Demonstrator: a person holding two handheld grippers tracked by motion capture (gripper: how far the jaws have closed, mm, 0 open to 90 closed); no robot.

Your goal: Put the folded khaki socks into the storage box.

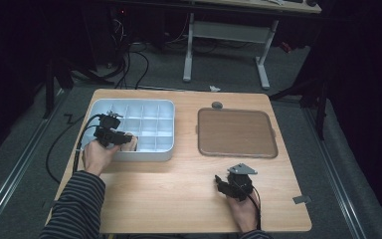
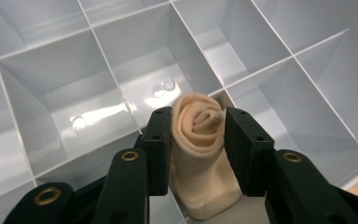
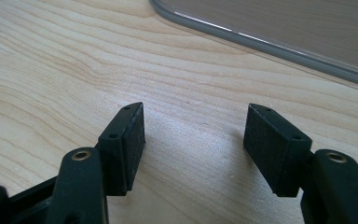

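You work at a light wooden table (image 1: 179, 199) standing on grey carpet (image 1: 358, 189). Beyond its far edge you see a second desk with white legs (image 1: 263, 64), and dark cables (image 1: 134, 64) trailing over the floor to its left. The room around you lies in deep shadow; light falls mainly on the tabletop. Metal rails (image 1: 15, 174) run along the floor at both sides.
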